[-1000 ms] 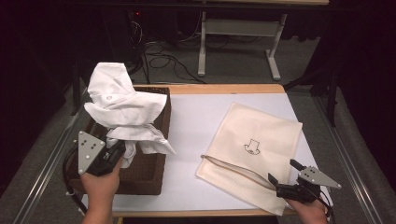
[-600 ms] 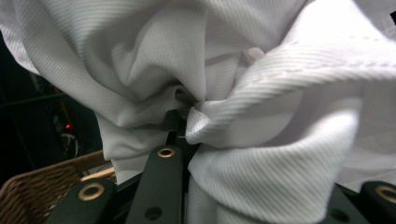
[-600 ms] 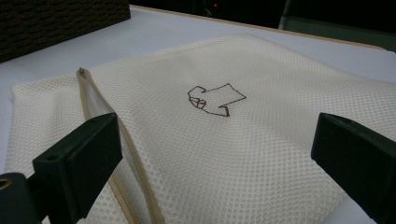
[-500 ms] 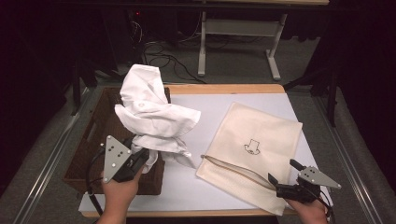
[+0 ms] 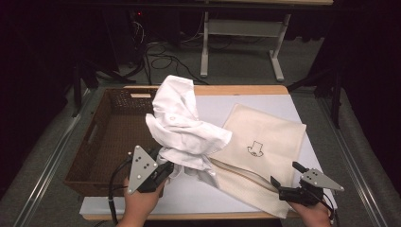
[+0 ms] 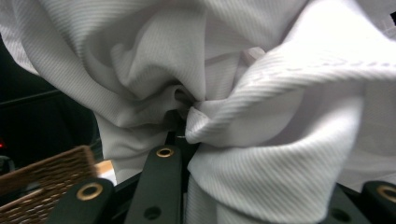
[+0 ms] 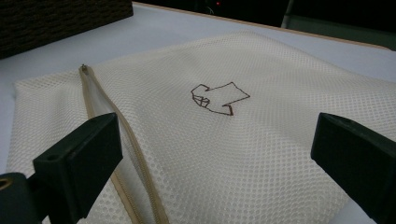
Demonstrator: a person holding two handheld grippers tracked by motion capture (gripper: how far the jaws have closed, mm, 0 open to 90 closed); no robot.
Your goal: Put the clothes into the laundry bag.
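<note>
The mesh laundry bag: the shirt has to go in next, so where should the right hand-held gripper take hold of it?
Best at the zipper edge of the mesh laundry bag, from the person's near side. The right hand-held gripper already sits open there, and the bag lies flat, so lifting that raised seam probably opens the mouth.

High view above table [image 5: 246, 101] looking forward-down, gripper views close, both sharing mesh bag [image 5: 265, 142]

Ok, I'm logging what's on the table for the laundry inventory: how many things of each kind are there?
White shirt: 1
Mesh laundry bag: 1
Wicker basket: 1
Total: 3
</note>
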